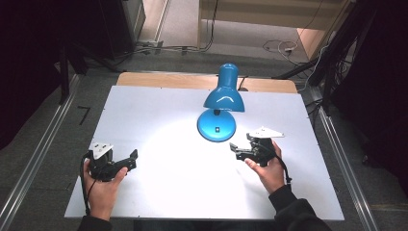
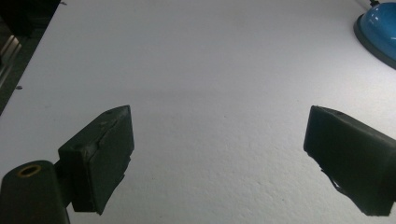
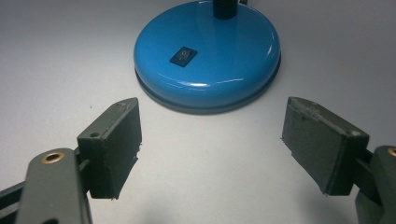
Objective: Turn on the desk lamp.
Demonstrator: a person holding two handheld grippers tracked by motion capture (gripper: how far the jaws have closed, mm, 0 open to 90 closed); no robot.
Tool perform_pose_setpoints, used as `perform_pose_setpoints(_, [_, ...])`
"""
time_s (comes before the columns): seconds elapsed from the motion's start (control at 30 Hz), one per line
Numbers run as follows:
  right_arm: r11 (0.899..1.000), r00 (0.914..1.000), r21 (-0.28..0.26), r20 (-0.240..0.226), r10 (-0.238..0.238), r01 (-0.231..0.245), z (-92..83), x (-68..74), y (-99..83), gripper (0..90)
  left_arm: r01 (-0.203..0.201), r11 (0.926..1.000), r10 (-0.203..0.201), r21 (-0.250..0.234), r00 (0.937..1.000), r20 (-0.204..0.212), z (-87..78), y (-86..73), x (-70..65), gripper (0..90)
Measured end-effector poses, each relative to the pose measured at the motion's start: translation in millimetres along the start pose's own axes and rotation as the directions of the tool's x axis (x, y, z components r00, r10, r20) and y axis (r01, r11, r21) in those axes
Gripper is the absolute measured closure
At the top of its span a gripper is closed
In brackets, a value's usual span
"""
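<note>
A glossy blue desk lamp (image 1: 219, 103) is standing near the far middle of the white table (image 1: 159, 192), its round base (image 3: 208, 53) carrying a black rocker switch (image 3: 183, 56). Both the left tongs (image 1: 129, 161) and right tongs (image 1: 239, 150) are gaping wide, gripping nothing.

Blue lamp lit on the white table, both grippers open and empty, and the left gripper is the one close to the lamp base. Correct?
Not quite: the right gripper is the one close to the lamp base, as the high view shows; its own view has the base just past its open jaws. The left gripper sits farther off near the table's left edge. The rest holds.
</note>
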State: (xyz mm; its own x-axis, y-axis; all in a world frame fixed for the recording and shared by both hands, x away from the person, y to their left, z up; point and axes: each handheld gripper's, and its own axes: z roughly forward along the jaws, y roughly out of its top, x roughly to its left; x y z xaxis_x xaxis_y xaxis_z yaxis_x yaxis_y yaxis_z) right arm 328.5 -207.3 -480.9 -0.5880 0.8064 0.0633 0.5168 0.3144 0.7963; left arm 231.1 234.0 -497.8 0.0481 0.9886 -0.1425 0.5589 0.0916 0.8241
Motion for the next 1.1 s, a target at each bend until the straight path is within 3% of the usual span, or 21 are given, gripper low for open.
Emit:
perform_pose_setpoints(0.53, [1.000,0.9994,0.010,0.033,0.009,-0.010,-23.6,-16.5,-15.9,16.4,-0.001,1.0000,0.001,0.000,1.0000,0.001,0.0,0.0,-0.7,8.8])
perform_pose_setpoints(1.1, [0.999,0.9945,0.024,0.094,0.046,-0.049,-51.7,-45.2,-41.5,15.7,0.000,1.0000,0.000,0.003,1.0000,-0.002,0.5,-0.3,-0.5,8.8])
